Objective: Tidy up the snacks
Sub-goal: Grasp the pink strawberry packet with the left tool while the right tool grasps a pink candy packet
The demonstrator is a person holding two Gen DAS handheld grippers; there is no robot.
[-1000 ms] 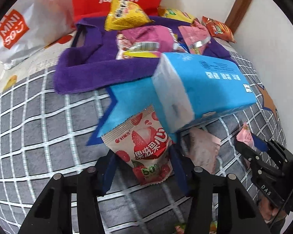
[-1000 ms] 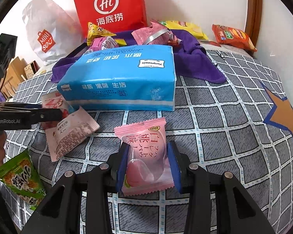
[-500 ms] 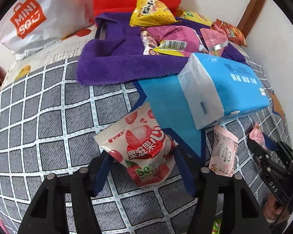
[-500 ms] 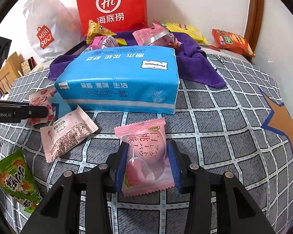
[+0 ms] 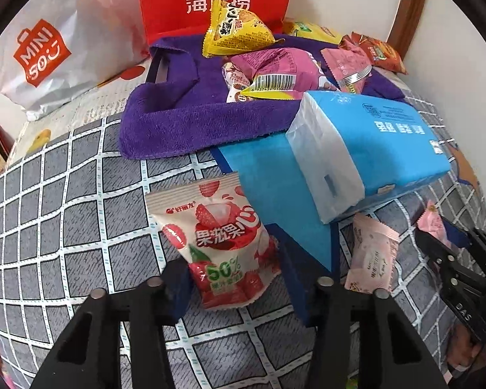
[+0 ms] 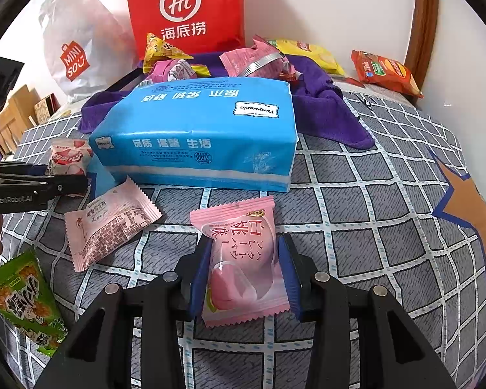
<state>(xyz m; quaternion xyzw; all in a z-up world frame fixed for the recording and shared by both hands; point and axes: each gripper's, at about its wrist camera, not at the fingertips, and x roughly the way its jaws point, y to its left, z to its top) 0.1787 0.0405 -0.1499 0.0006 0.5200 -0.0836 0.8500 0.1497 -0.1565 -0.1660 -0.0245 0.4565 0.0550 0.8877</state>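
Grippers sit nearest, one per hand. Left gripper has its blue pads clamped on a strawberry snack packet; right gripper is clamped on a pink peach snack packet. Both are above a grey checked cloth. Just beyond, a pale pink wrapper lies beside a blue tissue pack. Farther back, more snacks sit on a purple towel, before a red bag.

One blue tissue pack, two carrier bags, one purple towel.
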